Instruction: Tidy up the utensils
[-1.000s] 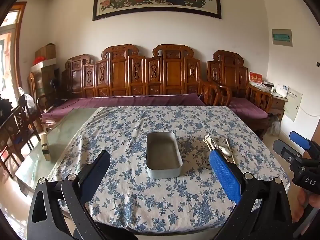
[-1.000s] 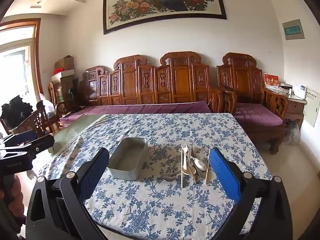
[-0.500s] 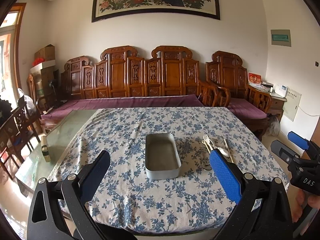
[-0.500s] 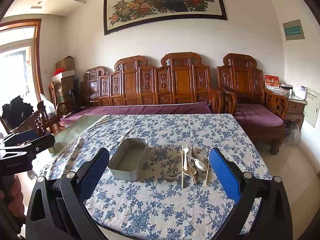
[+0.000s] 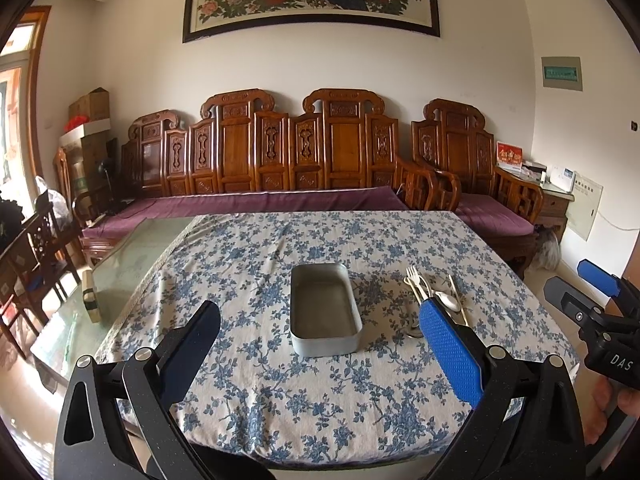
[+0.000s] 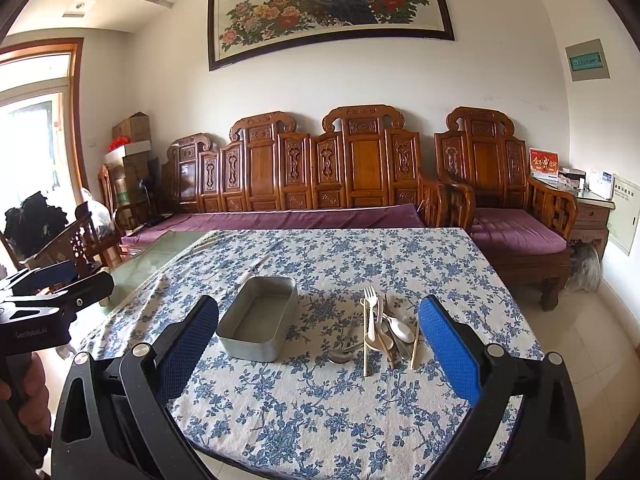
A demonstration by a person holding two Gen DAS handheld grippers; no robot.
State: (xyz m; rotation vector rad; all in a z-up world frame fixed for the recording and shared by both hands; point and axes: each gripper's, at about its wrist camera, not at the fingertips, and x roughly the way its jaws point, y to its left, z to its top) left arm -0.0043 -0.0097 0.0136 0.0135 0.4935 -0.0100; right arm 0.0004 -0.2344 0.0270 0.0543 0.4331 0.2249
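Utensils (image 6: 382,330) lie heaped just right of the empty metal tin (image 6: 258,326), so the wide-open right gripper (image 6: 318,344) should single out one topmost piece, while the left gripper (image 5: 320,344) gapes idle.

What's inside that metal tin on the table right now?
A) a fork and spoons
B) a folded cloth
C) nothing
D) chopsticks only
C: the tin shows only its bare bottom, while the utensils lie in a pile on the tablecloth beside it.
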